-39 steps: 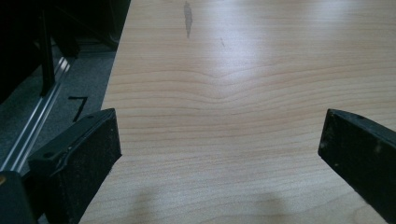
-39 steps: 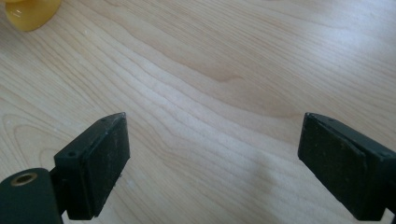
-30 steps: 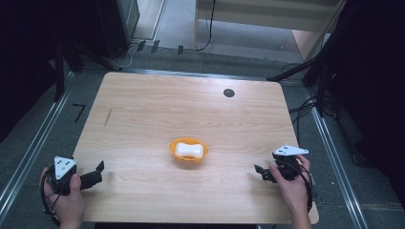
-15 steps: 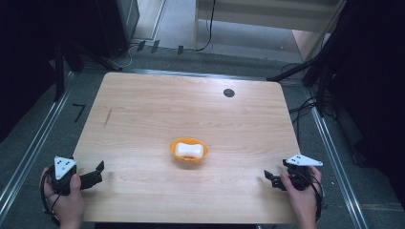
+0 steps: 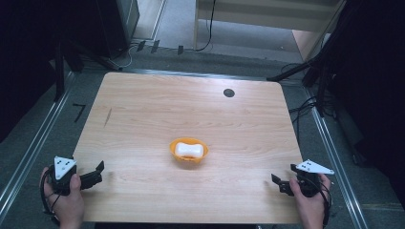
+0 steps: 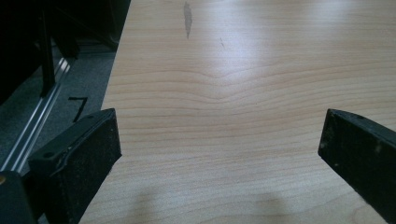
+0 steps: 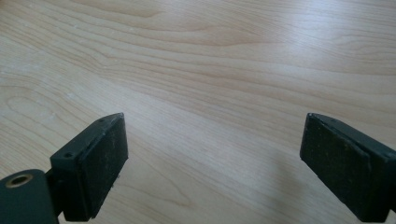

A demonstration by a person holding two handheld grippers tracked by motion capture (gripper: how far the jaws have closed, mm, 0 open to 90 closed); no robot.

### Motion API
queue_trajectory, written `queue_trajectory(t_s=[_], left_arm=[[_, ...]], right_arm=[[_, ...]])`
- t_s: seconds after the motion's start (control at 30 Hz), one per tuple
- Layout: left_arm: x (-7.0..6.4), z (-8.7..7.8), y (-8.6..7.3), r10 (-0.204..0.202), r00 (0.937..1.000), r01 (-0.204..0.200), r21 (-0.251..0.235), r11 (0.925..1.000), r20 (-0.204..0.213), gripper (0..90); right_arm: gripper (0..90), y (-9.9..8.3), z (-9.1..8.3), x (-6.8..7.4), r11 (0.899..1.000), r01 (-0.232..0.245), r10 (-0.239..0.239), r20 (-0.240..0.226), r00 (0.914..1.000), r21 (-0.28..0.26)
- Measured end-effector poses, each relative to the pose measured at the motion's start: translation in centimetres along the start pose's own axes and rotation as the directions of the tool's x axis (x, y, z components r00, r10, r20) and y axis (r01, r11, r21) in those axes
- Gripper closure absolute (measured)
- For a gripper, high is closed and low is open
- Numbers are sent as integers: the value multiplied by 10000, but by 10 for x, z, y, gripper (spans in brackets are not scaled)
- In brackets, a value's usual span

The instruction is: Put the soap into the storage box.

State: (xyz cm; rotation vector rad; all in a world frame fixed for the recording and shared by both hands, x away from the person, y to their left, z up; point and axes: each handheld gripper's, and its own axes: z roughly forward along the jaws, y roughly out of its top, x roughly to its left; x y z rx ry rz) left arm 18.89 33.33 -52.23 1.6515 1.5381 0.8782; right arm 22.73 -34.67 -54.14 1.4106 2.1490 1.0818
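Left gripper (image 6: 219, 149) jaws wide apart, bare wooden table (image 6: 243, 93), dark streak (image 6: 187, 16), grey floor (image 6: 77, 88) beside

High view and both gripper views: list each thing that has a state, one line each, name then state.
left gripper: open, jaws wide apart, holding nothing, near the table's left front corner.
right gripper: open, jaws wide apart, holding nothing, near the right front corner.
orange bowl: upright, mid-table, untouched.
white piece: lying inside the bowl.

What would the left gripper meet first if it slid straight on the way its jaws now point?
Probably nothing: the left gripper points right along the table's near edge, jaws open over bare wood. The orange bowl lies farther back, likely off that line.
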Motion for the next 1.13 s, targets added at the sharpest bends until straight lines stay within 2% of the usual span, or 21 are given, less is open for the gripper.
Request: queue_trajectory(t_s=[0.27,0.4,0.43,0.57,0.87,1.03,1.13], left_arm=[[0,0,0,40,10000,-40,6,10000,-19,0],[0,0,0,42,10000,-42,-5,10000,-28,0],[-1,0,0,33,10000,-33,-25,10000,-33,0],[-1,0,0,61,10000,-61,-52,10000,-32,0],[-2,0,0,153,9999,-153,-15,9999,-30,0],[-3,0,-1,291,9995,-291,-50,9996,-78,0],[-3,0,-1,279,9996,-280,-32,9996,-99,0]], right_arm=[[74,-13,-9,-8,9989,-119,129,204,9997,-460],[50,-22,-13,-13,9959,-459,481,258,9985,-776],[47,-27,-17,-15,9931,-658,688,280,9972,-970],[46,-31,-23,-18,9886,-816,861,305,9958,-1262],[24,-35,-27,-14,9846,-560,630,377,9973,-1654],[23,-37,-29,-15,9790,-703,749,166,9971,-1913],[22,-36,-29,-14,9819,-544,608,295,9977,-1815]])
